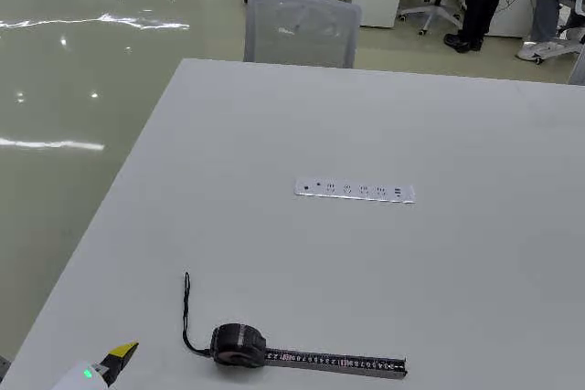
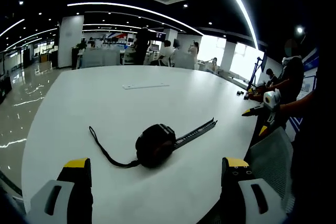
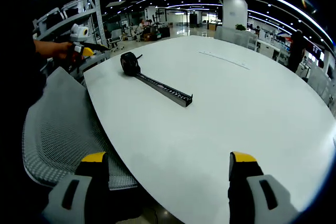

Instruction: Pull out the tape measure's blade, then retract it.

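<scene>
Head view: the tape measure (image 1: 239, 345) lies on the white table (image 1: 274, 134), well on the person's side of the power strip (image 1: 355, 191). Its blade (image 1: 338, 363) is drawn out to the right. The left gripper (image 1: 119, 353) pokes in farther still from the strip.

Left gripper view: its jaws are spread and empty. The tape measure sits just ahead between them, with the strip beyond.

Right gripper view: the right gripper (image 3: 168, 157) is released and holds nothing. The tape measure lies far off, left of the strip.

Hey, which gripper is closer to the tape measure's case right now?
Left. The left gripper sits close beside the case, jaws open toward it; the right gripper is farther back, beyond the tip of the extended blade.
</scene>
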Available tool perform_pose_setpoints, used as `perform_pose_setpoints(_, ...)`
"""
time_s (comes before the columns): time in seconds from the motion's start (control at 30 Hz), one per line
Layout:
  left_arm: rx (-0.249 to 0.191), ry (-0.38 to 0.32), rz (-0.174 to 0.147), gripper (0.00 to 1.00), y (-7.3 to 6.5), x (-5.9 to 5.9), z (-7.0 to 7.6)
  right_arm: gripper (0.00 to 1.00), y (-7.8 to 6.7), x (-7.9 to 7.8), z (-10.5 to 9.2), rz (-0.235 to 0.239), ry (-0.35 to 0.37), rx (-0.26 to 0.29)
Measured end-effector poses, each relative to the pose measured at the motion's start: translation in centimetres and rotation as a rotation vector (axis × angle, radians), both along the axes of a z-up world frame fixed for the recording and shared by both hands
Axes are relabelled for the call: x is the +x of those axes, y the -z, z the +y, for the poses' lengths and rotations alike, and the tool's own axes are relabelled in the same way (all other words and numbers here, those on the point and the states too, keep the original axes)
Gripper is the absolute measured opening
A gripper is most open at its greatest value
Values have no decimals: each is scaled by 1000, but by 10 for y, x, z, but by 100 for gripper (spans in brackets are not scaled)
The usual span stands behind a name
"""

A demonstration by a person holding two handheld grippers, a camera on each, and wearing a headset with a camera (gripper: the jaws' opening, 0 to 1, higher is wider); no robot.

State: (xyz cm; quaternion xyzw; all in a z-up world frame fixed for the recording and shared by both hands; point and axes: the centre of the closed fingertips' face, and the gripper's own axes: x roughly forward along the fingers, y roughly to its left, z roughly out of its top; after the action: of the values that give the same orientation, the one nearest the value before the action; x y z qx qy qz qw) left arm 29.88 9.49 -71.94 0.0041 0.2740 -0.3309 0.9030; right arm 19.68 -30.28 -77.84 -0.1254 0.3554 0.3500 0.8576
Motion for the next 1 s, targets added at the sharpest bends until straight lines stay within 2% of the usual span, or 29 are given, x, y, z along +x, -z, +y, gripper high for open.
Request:
perform_pose_setpoints(0.1, 11, 17, 13, 100, 1, 0, -13, 94, 5, 6, 4, 24, -39, -9)
perform_pose_setpoints(0.13, 9, 26, 30, 100, 3, -1, -19, 94, 7, 9, 4, 30, -59, -23)
perform_pose_setpoints(0.27, 30, 24, 40, 100, 9, 1, -30, 94, 9, 21, 7, 46, -115, -49)
perform_pose_setpoints(0.33, 44, 6, 42, 100, 12, 3, -33, 94, 8, 28, 9, 54, -139, -59)
perform_pose_setpoints(0.4, 23, -43, 60, 100, 15, 7, -35, 93, 7, 38, 11, 52, -170, -75)
perform_pose_setpoints(0.53, -12, -94, 48, 100, 14, 13, -42, 91, 4, 57, 14, 45, -219, -99)
perform_pose_setpoints(0.6, -6, -124, 39, 100, 15, 17, -42, 91, 1, 65, 18, 41, -244, -111)
perform_pose_setpoints(0.67, -6, -193, 22, 100, 14, 23, -40, 89, 1, 73, 22, 39, -275, -122)
perform_pose_setpoints(0.73, 2, -215, 22, 100, 19, 26, -43, 89, 1, 81, 28, 35, -308, -132)
perform_pose_setpoints(0.83, 24, -229, 22, 100, 26, 29, -48, 87, 3, 88, 34, 42, -341, -141)
perform_pose_setpoints(1.0, 32, -230, 24, 100, 29, 29, -52, 82, 3, 93, 38, 44, -361, -148)
